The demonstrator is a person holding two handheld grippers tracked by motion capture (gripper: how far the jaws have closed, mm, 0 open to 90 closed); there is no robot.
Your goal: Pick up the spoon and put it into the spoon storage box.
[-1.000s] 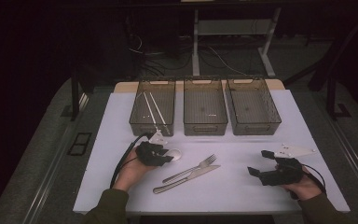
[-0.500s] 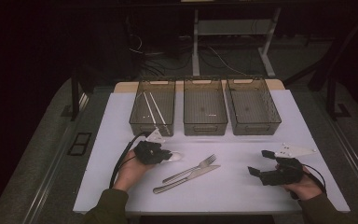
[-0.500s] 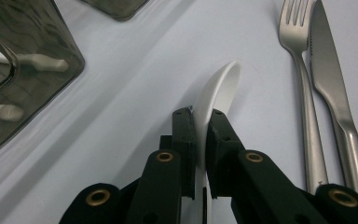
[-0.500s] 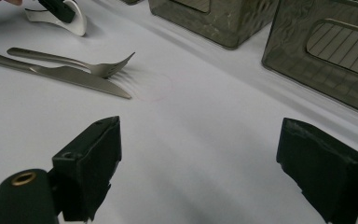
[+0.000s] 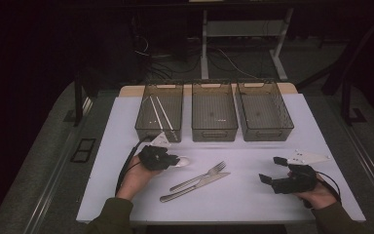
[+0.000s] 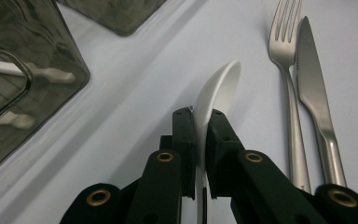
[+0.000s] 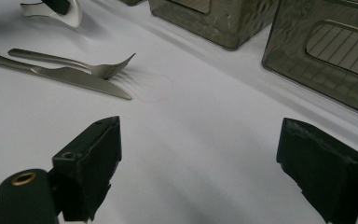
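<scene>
A white spoon (image 6: pixel 219 86) lies on the white table, and my left gripper (image 6: pixel 200 116) is shut on its handle, the bowl pointing away from me. In the high view the left gripper (image 5: pixel 168 160) sits at the table's left with the spoon's bowl (image 5: pixel 181 161) poking out to its right. A steel fork (image 5: pixel 202 175) and knife (image 5: pixel 195 187) lie side by side in the middle, just right of the spoon. My right gripper (image 5: pixel 270 169) rests at the right, open, its jaws (image 7: pixel 205 140) wide apart over bare table with nothing between them.
Three smoky clear bins stand in a row at the back: the left bin (image 5: pixel 146 127) holds white sticks, while the middle bin (image 5: pixel 214 132) and the right bin (image 5: pixel 268 134) look bare inside. The left bin's corner (image 6: pixel 32 70) is close to my left gripper.
</scene>
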